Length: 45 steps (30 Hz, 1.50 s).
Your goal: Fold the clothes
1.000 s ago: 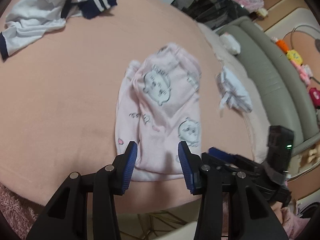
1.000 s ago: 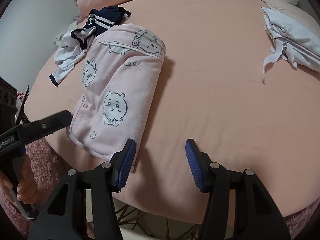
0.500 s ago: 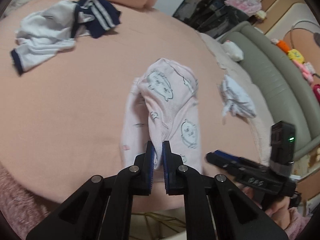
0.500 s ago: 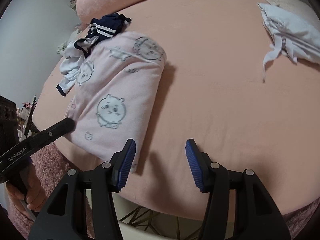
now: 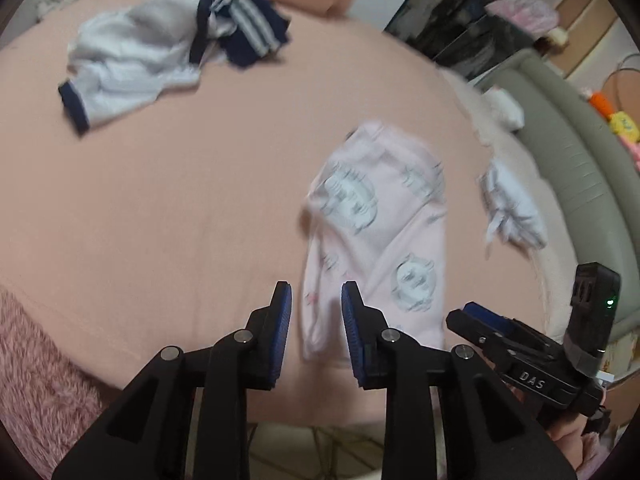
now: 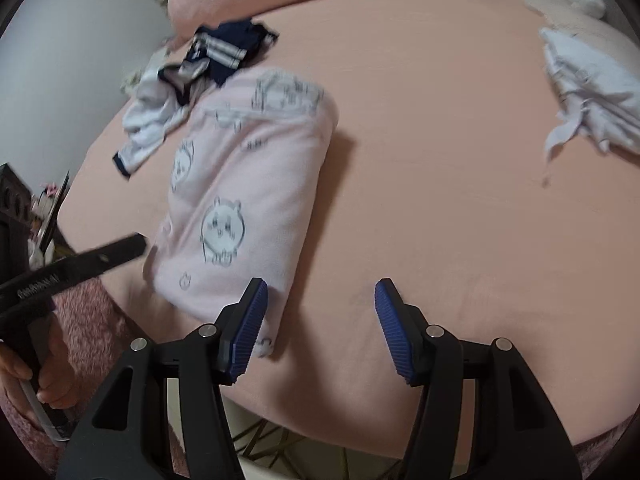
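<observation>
Opening: the left gripper (image 5: 316,300) is spreading its jaws above the near edge of the bed, and the blue pads (image 5: 282,320) are not pressing on any cloth.
Left gripper content: the near end of the pink garment (image 5: 380,232) is showing through the gap between the jaws, but it is lying on the bed below them, not clamped.
Right gripper: the right gripper (image 6: 320,300) is hovering over the bed with its jaws wide apart and still widening slightly; only bare sheet is lying between the pads.
Right gripper surroundings: its left pad (image 6: 248,328) is sitting over the near corner of the pink garment (image 6: 248,184) as seen from the right wrist; contact cannot be told.
Pink garment: it is lying folded into a long bundle on the near part of the bed, printed with cartoon faces, one long side rolled over.
Bed: the peach sheet (image 5: 160,184) is covering a rounded bed (image 6: 440,160).
White-and-navy garment: it (image 5: 152,60) is lying crumpled at the far side, well apart from the pink garment in the left wrist view.
White cloth: a bunched piece (image 6: 588,92) is resting toward the right edge of the bed.
Person: a hand (image 6: 44,380) is gripping the left gripper's handle at the lower left.
</observation>
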Each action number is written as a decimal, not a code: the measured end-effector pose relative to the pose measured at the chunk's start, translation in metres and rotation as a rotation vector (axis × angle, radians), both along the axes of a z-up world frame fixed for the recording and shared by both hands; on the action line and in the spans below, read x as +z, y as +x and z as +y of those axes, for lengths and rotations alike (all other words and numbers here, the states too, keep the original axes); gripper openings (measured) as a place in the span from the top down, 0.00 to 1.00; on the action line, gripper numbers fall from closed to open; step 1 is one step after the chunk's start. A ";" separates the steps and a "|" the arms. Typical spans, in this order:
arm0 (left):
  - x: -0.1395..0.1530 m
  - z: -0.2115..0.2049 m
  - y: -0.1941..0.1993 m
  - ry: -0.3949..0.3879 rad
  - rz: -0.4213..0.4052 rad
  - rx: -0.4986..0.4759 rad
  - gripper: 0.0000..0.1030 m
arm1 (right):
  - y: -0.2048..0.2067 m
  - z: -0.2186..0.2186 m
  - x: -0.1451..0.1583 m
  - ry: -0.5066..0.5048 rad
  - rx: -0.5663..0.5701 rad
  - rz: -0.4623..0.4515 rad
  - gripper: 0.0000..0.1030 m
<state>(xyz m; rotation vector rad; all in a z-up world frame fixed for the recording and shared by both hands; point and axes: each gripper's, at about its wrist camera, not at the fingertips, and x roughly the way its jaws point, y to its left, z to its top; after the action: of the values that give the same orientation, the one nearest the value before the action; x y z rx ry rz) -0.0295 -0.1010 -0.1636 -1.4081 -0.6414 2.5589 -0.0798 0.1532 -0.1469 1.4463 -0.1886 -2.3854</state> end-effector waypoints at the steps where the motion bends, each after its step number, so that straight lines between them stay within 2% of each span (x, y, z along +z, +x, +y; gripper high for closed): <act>1: 0.000 0.007 -0.002 0.001 0.002 -0.032 0.73 | 0.000 0.000 0.003 -0.002 -0.002 0.018 0.44; 3: -0.002 0.020 -0.005 0.000 0.003 -0.093 0.73 | -0.002 -0.005 0.004 -0.011 0.015 0.026 0.44; 5: -0.015 0.031 -0.011 -0.070 -0.068 -0.110 0.73 | -0.005 -0.012 0.001 -0.017 0.041 0.016 0.44; 7: -0.028 0.040 -0.017 -0.137 -0.137 -0.125 0.75 | -0.008 -0.024 -0.012 0.029 0.078 -0.018 0.44; 8: -0.030 0.035 -0.016 -0.135 -0.146 -0.108 0.77 | -0.009 -0.028 -0.019 0.061 0.091 -0.037 0.45; 10: -0.030 0.023 -0.015 -0.094 -0.164 -0.085 0.80 | -0.009 -0.024 -0.019 0.049 0.099 -0.030 0.45; 13: -0.032 0.010 -0.013 -0.019 -0.178 -0.054 0.80 | -0.008 -0.012 -0.016 0.124 0.068 -0.027 0.45; 14: -0.029 0.009 -0.012 -0.005 -0.167 -0.053 0.81 | -0.007 -0.009 -0.015 0.125 0.061 -0.022 0.46; 17: -0.008 0.015 -0.005 0.058 -0.060 -0.094 0.80 | -0.004 -0.001 -0.013 0.123 0.043 -0.007 0.46; 19: 0.000 0.023 -0.005 0.062 -0.020 -0.127 0.77 | -0.001 -0.004 -0.006 0.042 0.054 0.009 0.46; 21: -0.012 0.028 -0.008 0.023 -0.076 -0.133 0.77 | 0.002 -0.016 0.000 0.000 0.096 0.041 0.46; 23: -0.023 0.033 -0.011 -0.012 -0.129 -0.139 0.77 | 0.001 -0.026 -0.008 0.058 0.120 0.021 0.46; 25: -0.021 0.028 -0.014 0.030 -0.134 -0.127 0.77 | -0.001 -0.036 -0.016 0.119 0.142 -0.001 0.46; 27: -0.005 0.025 -0.021 0.018 -0.075 -0.128 0.77 | -0.001 -0.028 -0.010 0.078 0.121 -0.003 0.46; 29: 0.013 0.024 -0.030 -0.015 0.006 -0.135 0.77 | -0.009 -0.020 0.006 0.068 0.100 0.043 0.46; 33: 0.033 0.027 -0.078 -0.031 0.114 -0.151 0.73 | -0.038 -0.015 0.035 0.079 0.060 0.122 0.45; 37: 0.030 0.053 -0.115 -0.058 0.132 -0.247 0.73 | -0.075 -0.021 0.045 0.099 0.051 0.146 0.45; 39: 0.016 0.060 -0.126 -0.072 0.105 -0.256 0.73 | -0.089 -0.034 0.038 0.115 0.066 0.132 0.45; 41: -0.006 0.056 -0.137 -0.079 0.040 -0.210 0.71 | -0.104 -0.048 0.027 0.146 0.090 0.108 0.45; 43: -0.023 0.040 -0.142 -0.003 -0.027 -0.154 0.71 | -0.116 -0.063 0.012 0.178 0.117 0.080 0.45; 45: -0.031 0.030 -0.143 0.056 -0.054 -0.127 0.71 | -0.122 -0.073 -0.005 0.192 0.127 0.048 0.44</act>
<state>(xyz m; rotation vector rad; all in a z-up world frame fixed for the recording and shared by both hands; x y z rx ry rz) -0.1727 -0.0710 -0.1946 -1.4547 -0.6054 2.3950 -0.2021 0.0800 -0.1520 1.4345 0.1443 -2.3842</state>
